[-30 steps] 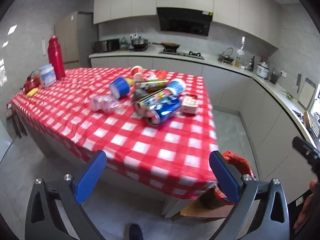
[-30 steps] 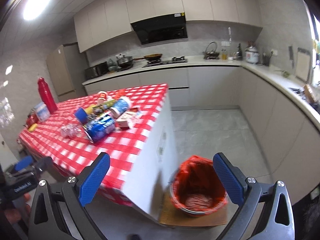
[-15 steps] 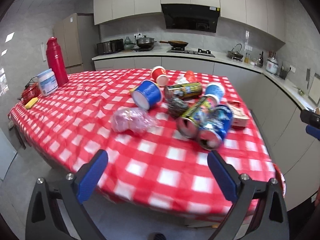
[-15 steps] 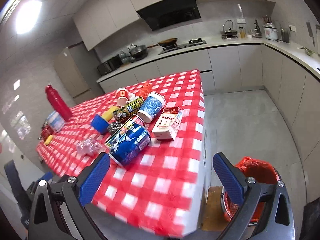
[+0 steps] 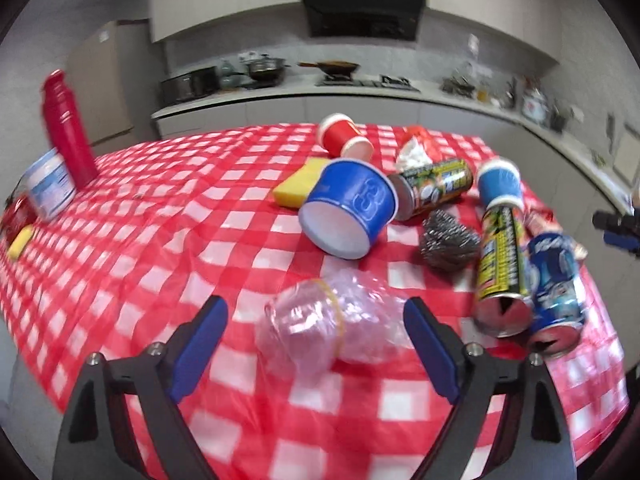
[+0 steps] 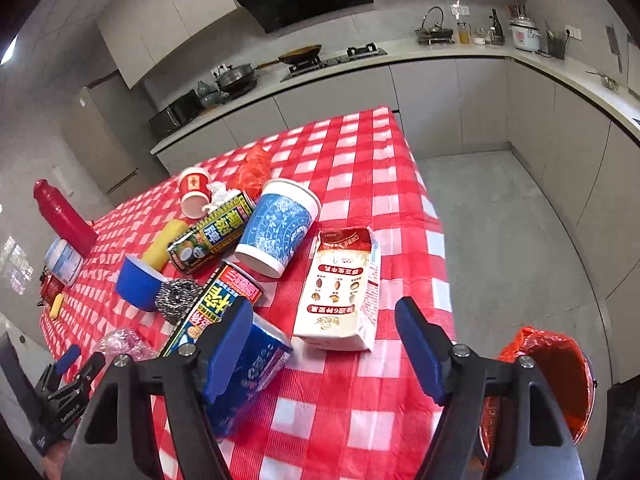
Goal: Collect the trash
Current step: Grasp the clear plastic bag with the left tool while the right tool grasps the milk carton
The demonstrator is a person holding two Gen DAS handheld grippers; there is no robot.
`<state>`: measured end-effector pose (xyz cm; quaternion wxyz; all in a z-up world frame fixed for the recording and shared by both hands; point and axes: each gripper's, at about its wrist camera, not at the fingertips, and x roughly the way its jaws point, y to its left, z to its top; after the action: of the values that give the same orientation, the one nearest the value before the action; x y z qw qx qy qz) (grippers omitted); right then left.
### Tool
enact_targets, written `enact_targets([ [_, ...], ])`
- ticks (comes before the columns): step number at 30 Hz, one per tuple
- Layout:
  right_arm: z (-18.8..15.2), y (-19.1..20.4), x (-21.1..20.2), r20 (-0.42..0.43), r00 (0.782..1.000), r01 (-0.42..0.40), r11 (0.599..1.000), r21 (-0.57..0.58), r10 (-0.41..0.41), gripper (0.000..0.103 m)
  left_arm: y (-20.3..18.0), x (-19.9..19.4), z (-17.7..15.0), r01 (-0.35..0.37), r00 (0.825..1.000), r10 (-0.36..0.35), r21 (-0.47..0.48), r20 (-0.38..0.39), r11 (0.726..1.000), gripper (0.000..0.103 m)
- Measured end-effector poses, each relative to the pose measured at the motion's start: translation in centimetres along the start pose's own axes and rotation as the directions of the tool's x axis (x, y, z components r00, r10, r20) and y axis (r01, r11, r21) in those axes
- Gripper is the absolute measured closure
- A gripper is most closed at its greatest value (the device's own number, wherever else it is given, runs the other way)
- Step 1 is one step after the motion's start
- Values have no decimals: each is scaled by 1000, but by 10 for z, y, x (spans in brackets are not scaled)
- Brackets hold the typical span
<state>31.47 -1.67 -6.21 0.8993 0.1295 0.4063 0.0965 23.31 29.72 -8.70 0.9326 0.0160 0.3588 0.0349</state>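
A red-and-white checked cloth covers the worktop (image 6: pixel 360 168), which stands in a grey kitchen with pale cabinets, a dark hood and a hob with pans along the far wall. The floor beside it is grey tile.

On the floor at the worktop's corner stands a bin lined with a red bag (image 6: pixel 548 376); what lies inside is hidden behind the right tongs' arm.

The trash lies heaped near the worktop's end: a tipped blue tub (image 5: pixel 348 210), a red paper cup (image 5: pixel 344 136), a blue patterned cup (image 6: pixel 276 228), printed cans (image 6: pixel 212 236), a steel scourer (image 5: pixel 450 242), a yellow sponge (image 5: pixel 298 188) and a milk carton (image 6: pixel 340 288) lying flat. At the far edge stand a red flask (image 5: pixel 66 128) and a white tub (image 5: pixel 48 190).

The left tongs (image 5: pixel 316 332) are closing, with a crumpled clear plastic cup (image 5: pixel 320 328) between the pads, not yet pressed. The right tongs (image 6: pixel 324 344) are closing too, holding nothing; the carton lies just beyond them and a blue can (image 6: pixel 260 368) sits partly behind the left pad. The left view is blurred.
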Motion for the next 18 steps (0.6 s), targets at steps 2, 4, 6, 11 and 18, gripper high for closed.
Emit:
enact_targets([
  [2, -1, 1, 11, -16, 1000, 9, 1000, 16, -9, 28, -3, 12, 3, 40, 999, -40, 39, -21, 998, 13],
  [4, 0, 0, 20, -24, 1000, 15, 999, 31, -14, 28, -5, 25, 7, 66, 997, -64, 57, -44, 996, 13],
  [6, 1, -1, 26, -29, 999, 23, 999, 49, -22, 28, -7, 36, 9, 82, 995, -77, 64, -70, 995, 13],
  [11, 8, -2, 37, -35, 999, 37, 997, 66, -35, 28, 9, 40, 16, 109, 991, -111, -35, -74, 993, 23],
  [18, 18, 3, 65, -95, 994, 61, 997, 47, -57, 28, 35, 25, 20, 40, 999, -41, -112, -6, 993, 24],
])
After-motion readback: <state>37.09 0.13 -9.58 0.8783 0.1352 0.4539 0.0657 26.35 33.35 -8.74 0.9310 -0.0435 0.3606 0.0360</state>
